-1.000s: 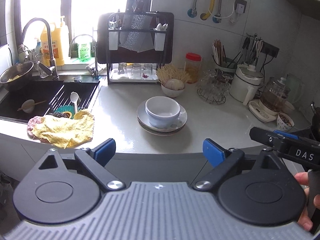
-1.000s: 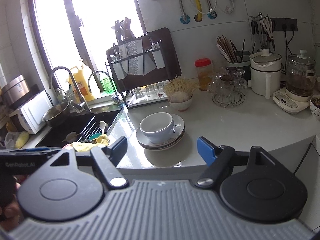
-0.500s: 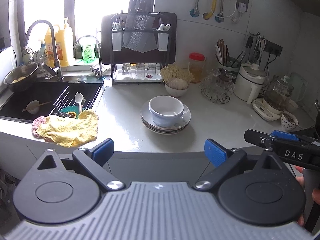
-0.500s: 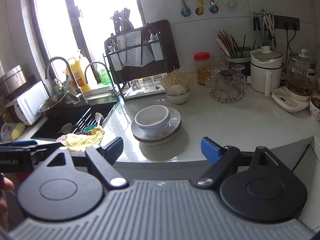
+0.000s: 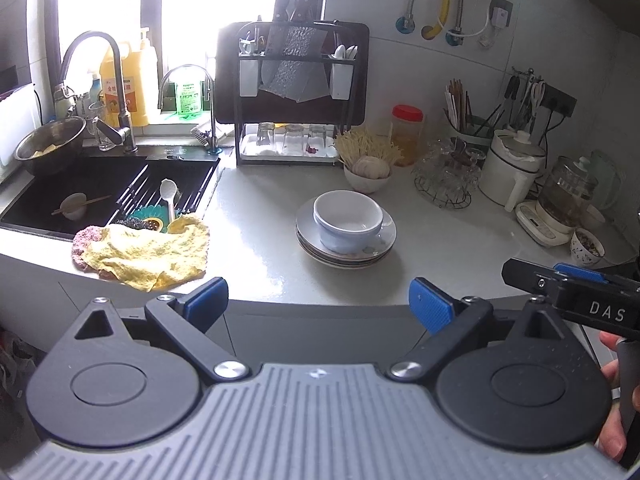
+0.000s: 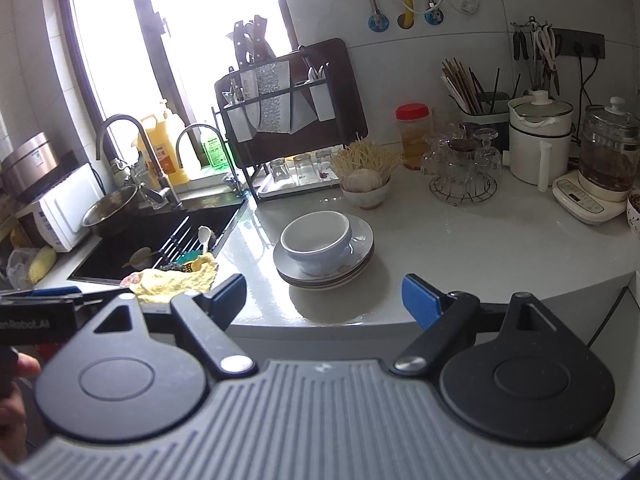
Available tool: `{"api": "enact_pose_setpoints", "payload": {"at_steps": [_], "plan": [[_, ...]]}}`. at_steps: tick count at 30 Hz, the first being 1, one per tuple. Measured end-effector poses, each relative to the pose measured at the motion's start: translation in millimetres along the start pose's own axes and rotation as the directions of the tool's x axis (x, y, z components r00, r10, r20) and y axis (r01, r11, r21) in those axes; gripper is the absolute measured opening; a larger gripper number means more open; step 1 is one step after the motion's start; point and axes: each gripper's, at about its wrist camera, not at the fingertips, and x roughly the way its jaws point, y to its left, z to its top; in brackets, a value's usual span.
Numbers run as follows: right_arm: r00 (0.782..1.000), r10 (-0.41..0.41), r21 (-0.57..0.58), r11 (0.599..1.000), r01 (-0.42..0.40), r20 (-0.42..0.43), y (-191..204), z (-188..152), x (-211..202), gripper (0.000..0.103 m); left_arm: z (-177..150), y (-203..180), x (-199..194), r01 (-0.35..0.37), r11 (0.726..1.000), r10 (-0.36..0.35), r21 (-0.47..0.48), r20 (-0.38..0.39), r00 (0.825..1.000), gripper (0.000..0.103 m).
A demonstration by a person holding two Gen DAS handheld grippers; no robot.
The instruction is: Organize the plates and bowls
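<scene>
A white bowl (image 5: pixel 347 219) sits on a stack of grey plates (image 5: pixel 383 245) in the middle of the white counter. The bowl (image 6: pixel 316 242) and the plates (image 6: pixel 360 258) also show in the right wrist view. My left gripper (image 5: pixel 318 305) is open and empty, held off the counter's front edge, in front of the stack. My right gripper (image 6: pixel 324 300) is open and empty, also short of the counter edge, with the stack just ahead. The right gripper's body (image 5: pixel 576 294) shows at the right edge of the left wrist view.
A yellow cloth (image 5: pixel 150 250) lies at the counter's front left beside the black sink (image 5: pixel 100 188). A dish rack with knives and glasses (image 5: pixel 292 92) stands at the back. A small bowl of garlic (image 5: pixel 366 174), a glass holder (image 5: pixel 446 178), a white pot (image 5: pixel 510 168) and a kettle (image 5: pixel 568 196) stand to the right.
Both grippers have drifted slightly, so the plate stack sits a little differently in each view. Both stay open and empty. Nothing on the counter has moved.
</scene>
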Motion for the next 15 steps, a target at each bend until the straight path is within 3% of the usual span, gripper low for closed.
{"api": "enact_pose_setpoints", "payload": {"at_steps": [8, 15], "plan": [[1.000, -0.007, -0.005, 1.000, 0.007, 0.008, 6, 0, -6, 0.086, 2, 3, -1, 0.027, 0.999, -0.028, -0.027, -0.016, 0.999, 0.099], [1.000, -0.010, -0.018, 1.000, 0.010, 0.007, 7, -2, -8, 0.086, -2, -7, -7, -0.005, 1.000, 0.005, 0.023, 0.010, 1.000, 0.099]]}}
